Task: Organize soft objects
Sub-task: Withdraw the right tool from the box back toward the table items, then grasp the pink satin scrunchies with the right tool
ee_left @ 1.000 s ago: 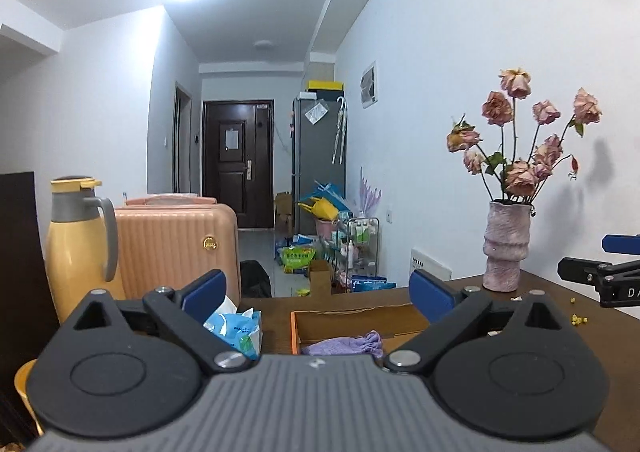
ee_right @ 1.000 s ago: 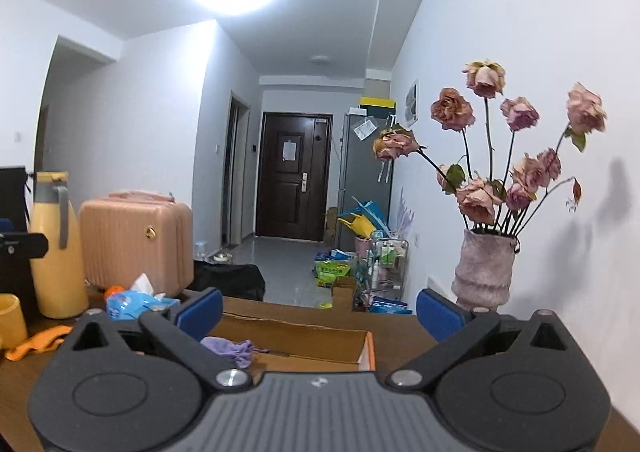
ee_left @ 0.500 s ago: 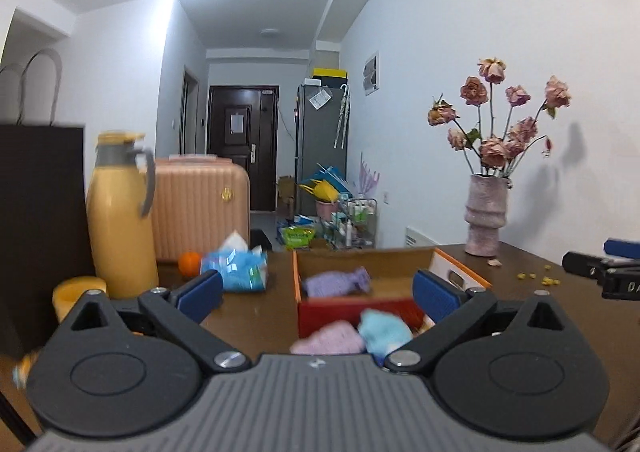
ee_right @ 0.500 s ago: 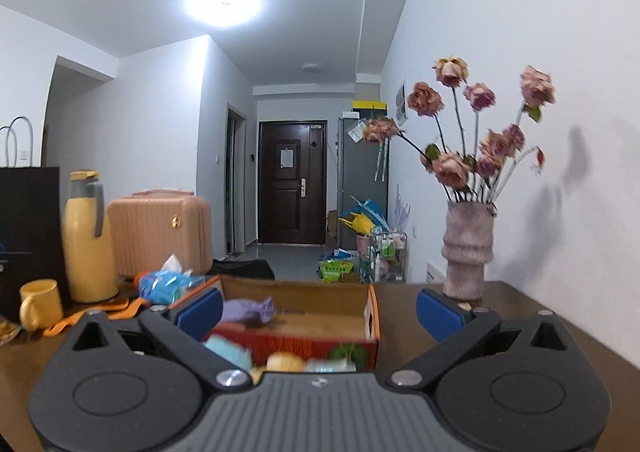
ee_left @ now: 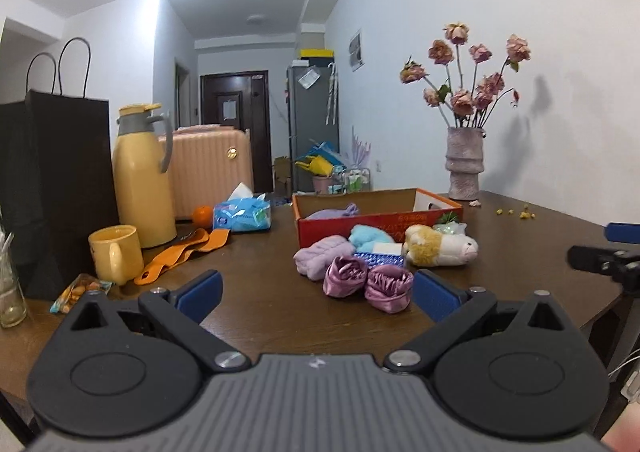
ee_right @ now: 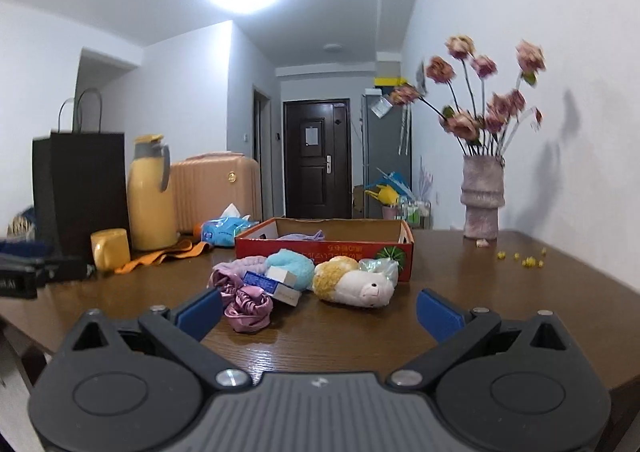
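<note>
The dark wooden tabletop (ee_left: 260,304) carries a small heap. Both sets of tongs, left tongs (ee_left: 316,292) and right tongs (ee_right: 320,310), hover spread and empty. Nearest lie two satin scrunchies (ee_left: 366,282), touching a plush toy (ee_right: 352,284); a careless pinch could drag the small blue box (ee_right: 262,280) along. Behind, the red carton (ee_right: 324,248) already holds a purple cloth (ee_right: 304,236). The vase (ee_left: 464,163) stands well apart.

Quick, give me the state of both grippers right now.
Left gripper: open, holding nothing.
Right gripper: open, holding nothing.
</note>
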### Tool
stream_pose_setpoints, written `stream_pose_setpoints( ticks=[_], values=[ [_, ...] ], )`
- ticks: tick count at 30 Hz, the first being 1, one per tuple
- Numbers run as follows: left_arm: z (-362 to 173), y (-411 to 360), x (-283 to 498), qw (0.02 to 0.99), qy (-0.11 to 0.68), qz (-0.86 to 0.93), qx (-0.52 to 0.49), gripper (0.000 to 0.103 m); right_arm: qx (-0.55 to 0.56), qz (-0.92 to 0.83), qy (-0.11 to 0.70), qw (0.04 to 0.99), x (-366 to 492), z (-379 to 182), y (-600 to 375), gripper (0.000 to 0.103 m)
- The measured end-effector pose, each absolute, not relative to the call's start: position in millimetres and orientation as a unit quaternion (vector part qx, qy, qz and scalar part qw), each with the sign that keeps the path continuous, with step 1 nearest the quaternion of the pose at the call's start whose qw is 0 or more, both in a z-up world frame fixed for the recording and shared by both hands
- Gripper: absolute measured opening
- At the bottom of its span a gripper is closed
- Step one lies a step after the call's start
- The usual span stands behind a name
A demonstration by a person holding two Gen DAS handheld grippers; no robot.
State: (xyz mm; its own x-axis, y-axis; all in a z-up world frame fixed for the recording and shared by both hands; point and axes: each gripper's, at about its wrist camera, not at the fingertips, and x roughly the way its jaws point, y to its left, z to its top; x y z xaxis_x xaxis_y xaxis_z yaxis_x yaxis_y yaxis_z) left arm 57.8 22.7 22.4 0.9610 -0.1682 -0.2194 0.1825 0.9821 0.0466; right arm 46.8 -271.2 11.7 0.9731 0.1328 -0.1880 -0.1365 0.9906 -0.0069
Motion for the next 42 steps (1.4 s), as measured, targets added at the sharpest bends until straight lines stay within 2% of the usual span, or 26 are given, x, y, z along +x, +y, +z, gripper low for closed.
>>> stream_pose_setpoints(
  ticks=[8,14,16,18,20,24,27,29,31,33,34,36,38,42],
  values=[
    [14,16,70,0.989,0.116,-0.089,0.026,0.103,-0.003,0.071,0.091,0.993,53,11,-264,0.103],
    [7,21,121,0.988,0.131,-0.08,0.0,0.103,0.008,0.071,0.151,0.986,92,-8,-265,0.102],
    [4,20,148,0.986,0.14,-0.086,-0.009,0.094,0.028,0.077,0.18,0.98,114,-13,-265,0.096],
    [2,16,175,0.984,0.154,-0.086,-0.014,0.069,0.044,0.088,0.204,0.974,136,-17,-263,0.088],
    [-2,13,205,0.979,0.177,-0.099,-0.025,0.06,0.057,0.1,0.215,0.97,157,-20,-258,0.085],
    [-12,8,252,0.969,0.211,-0.124,-0.037,0.06,0.054,0.114,0.231,0.965,198,-22,-241,0.073],
    [-20,0,277,0.965,0.226,-0.131,-0.016,0.06,0.049,0.122,0.245,0.96,230,-25,-229,0.071],
    [-26,0,290,0.96,0.238,-0.147,-0.019,0.059,0.047,0.125,0.253,0.958,248,-28,-224,0.062],
    [-31,1,296,0.956,0.246,-0.156,-0.025,0.052,0.051,0.132,0.27,0.953,264,-34,-220,0.052],
    [-34,2,300,0.949,0.258,-0.179,-0.03,0.019,0.06,0.145,0.283,0.946,275,-38,-217,0.041],
    [-34,4,300,0.944,0.263,-0.194,-0.037,0.015,0.058,0.152,0.287,0.944,278,-40,-216,0.036],
    [-35,6,297,0.943,0.264,-0.198,-0.045,0.008,0.044,0.157,0.29,0.943,280,-42,-211,0.027],
    [-34,7,291,0.943,0.266,-0.196,-0.04,0.006,0.038,0.165,0.292,0.941,279,-42,-209,0.017],
    [-29,11,261,0.936,0.283,-0.198,-0.07,0.004,0.031,0.17,0.29,0.941,266,-35,-211,0.015]
  ],
)
